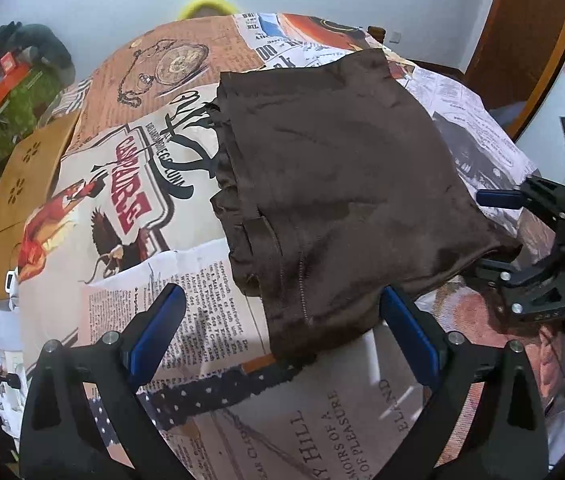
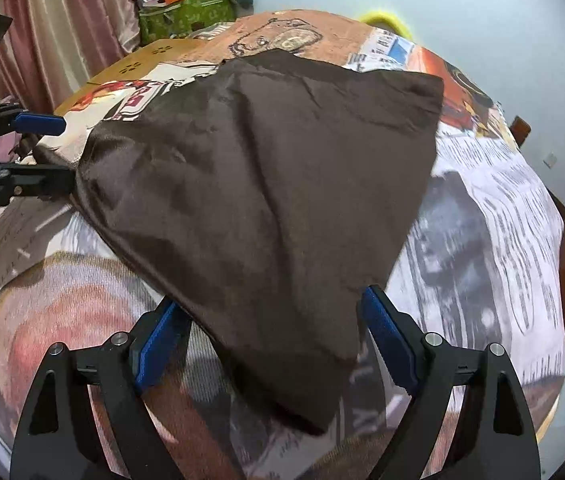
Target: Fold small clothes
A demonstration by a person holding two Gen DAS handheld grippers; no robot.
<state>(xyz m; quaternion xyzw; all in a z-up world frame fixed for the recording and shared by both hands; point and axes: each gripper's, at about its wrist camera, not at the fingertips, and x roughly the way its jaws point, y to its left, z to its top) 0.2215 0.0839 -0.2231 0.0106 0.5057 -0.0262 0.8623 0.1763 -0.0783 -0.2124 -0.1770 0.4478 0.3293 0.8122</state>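
A: On the printed tablecloth (image 1: pixel 130 208), what is lying there?

B: A dark brown garment (image 1: pixel 334 184) is lying flat, partly folded, with a stitched seam and waistband bunching at its near left edge. A navy dotted cloth strip (image 1: pixel 218 388) is showing just below its near corner.

A: Where is the left gripper (image 1: pixel 282 332) sitting against it?

B: Its jaws are standing wide, and the garment's near corner is reaching down between the blue pads (image 1: pixel 162 332) without either pad pressing on it. So it is gripping nothing.

A: And the right gripper (image 2: pixel 270 344)?

B: Also gaping. In the right wrist view the brown garment's (image 2: pixel 266 184) pointed near end is lying between its fingers, hanging past them toward the camera, and the cloth is looking free of the pads on both sides.

A: Are the two tools near each other?

B: The right one is showing at the garment's right edge in the left view, one finger just beside the cloth's corner; whether it is touching, I cannot tell.
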